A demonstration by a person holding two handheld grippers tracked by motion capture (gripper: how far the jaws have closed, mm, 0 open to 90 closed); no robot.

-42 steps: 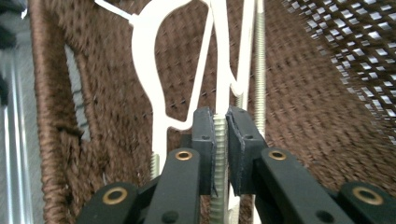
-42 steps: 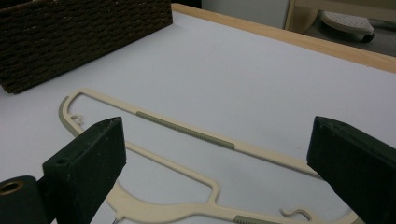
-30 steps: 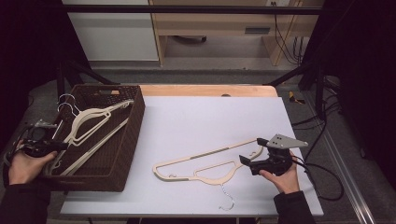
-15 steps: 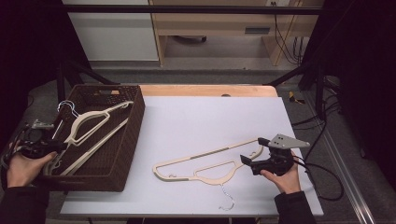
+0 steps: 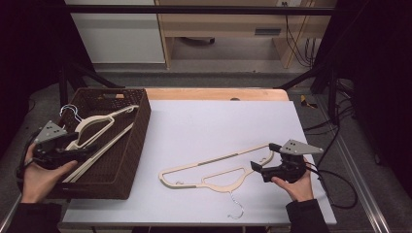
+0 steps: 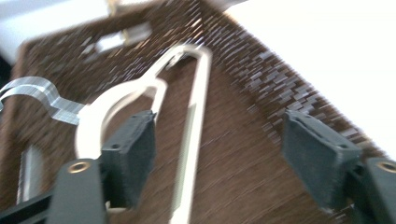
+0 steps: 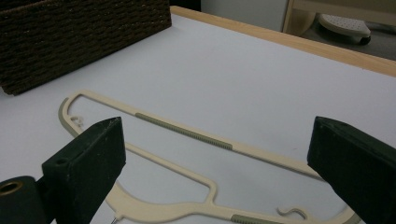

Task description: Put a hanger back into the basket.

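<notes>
Left gripper [image 5: 80, 154] jaws have just been opening, letting go of the hanger [image 5: 99, 127] now lying in the basket [image 5: 138, 131]; that one's placed. Right gripper [image 5: 265, 156] is waiting, jaws apart, over second hanger [image 5: 214, 167] on table [image 5: 204, 121].

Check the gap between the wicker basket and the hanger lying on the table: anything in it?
Nothing. In the high view, bare white table separates the wicker basket from the hanger; the right gripper view shows the same.
</notes>
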